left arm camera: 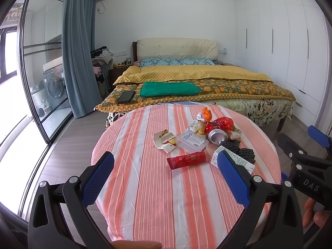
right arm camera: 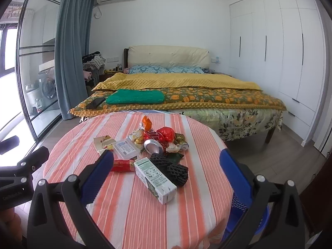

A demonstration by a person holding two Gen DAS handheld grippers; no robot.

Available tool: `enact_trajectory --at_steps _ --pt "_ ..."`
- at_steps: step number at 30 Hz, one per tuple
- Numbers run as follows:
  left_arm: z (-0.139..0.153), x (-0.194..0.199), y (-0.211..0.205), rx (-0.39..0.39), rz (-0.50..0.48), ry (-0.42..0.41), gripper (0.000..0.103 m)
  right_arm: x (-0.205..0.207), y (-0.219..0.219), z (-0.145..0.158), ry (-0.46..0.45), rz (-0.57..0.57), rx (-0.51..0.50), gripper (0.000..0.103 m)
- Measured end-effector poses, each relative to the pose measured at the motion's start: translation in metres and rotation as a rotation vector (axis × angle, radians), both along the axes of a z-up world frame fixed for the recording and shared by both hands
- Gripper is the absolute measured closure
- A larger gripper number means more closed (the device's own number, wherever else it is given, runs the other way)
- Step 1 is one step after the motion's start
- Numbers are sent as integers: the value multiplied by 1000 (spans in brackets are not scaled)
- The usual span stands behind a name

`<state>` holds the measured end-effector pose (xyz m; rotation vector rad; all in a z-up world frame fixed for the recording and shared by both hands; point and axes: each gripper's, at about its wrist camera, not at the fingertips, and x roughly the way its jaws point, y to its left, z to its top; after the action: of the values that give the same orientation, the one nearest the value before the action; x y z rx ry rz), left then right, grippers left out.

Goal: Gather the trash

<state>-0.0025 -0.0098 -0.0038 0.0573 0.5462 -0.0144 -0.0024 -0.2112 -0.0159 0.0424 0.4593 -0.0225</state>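
Partly hidden behind the milk carton (right arm camera: 154, 179), the red wrapper (right arm camera: 122, 165) lies untouched, both jaws released.

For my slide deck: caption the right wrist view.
Open right gripper above a striped table strewn with trash: milk carton, crushed can, wrappers.
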Motion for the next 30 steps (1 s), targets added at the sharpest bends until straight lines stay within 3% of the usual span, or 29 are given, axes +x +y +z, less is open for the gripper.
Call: enact_trajectory --at_steps 30 --pt "-1 -1 1 -6 1 -2 4 -2 -1 3 -5 1 1 5"
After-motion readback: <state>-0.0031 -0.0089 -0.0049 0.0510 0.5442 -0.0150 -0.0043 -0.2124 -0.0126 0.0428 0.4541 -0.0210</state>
